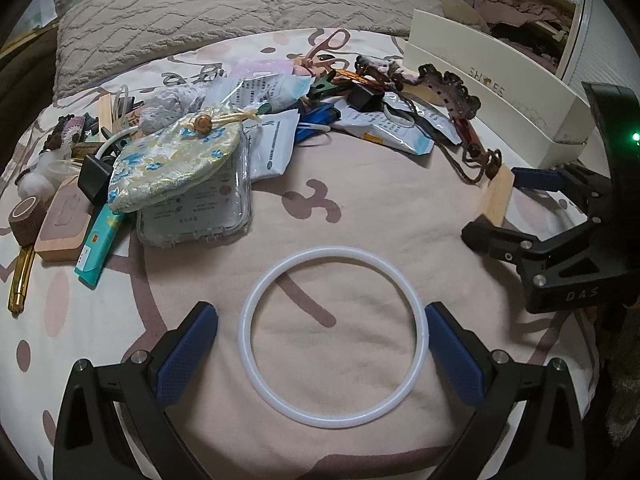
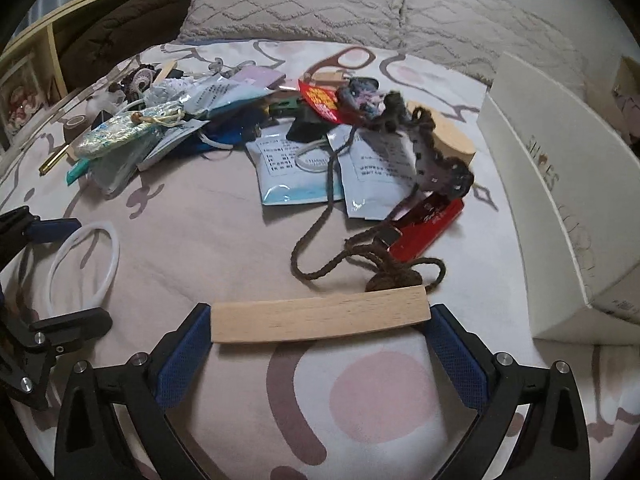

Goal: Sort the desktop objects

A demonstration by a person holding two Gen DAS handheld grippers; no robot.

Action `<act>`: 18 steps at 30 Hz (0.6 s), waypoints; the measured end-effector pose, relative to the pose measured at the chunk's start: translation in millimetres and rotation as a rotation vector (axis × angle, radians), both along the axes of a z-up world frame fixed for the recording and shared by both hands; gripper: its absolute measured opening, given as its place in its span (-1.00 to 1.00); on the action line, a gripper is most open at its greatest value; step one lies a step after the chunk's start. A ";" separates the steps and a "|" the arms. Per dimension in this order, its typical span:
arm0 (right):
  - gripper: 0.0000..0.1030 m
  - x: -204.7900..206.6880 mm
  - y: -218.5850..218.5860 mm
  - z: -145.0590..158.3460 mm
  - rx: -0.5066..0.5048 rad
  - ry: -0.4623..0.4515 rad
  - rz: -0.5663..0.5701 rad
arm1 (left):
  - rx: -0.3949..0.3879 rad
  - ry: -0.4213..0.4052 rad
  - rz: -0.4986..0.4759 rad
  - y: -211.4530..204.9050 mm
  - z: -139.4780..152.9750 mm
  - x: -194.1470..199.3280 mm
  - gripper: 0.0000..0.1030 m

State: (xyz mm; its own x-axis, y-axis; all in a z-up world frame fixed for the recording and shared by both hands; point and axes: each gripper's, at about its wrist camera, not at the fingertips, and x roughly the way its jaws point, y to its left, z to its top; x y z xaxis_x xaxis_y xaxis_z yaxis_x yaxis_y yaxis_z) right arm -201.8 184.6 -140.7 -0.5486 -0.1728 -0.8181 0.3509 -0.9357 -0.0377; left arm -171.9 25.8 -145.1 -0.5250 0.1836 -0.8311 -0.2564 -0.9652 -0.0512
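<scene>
Sorting the clutter on the bed proceeds one item at a time; the step in hand, as judged, is grasping the wooden block, which lies flat on the bedspread toward the near edge, just in front of the brown cord; keep the right claw square to the block's long axis, close evenly on both ends, and lift clear of the cord to avoid snagging; the right claw is spread to its widest, its blue pads just beside the block's two ends, whether touching cannot be told; the left claw is likewise spread, straddling the white ring without pinching it; the shoe box stands along the right edge.
</scene>
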 end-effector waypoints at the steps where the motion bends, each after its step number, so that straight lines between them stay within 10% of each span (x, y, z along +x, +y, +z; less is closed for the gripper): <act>1: 1.00 -0.6 3.0 -1.0 -0.019 -0.011 -0.002 | -0.003 0.001 0.000 0.8 -0.1 0.2 1.00; 18: 0.93 8.6 7.2 0.0 -0.046 0.047 -0.008 | -0.027 0.049 -0.025 6.7 5.7 7.3 0.64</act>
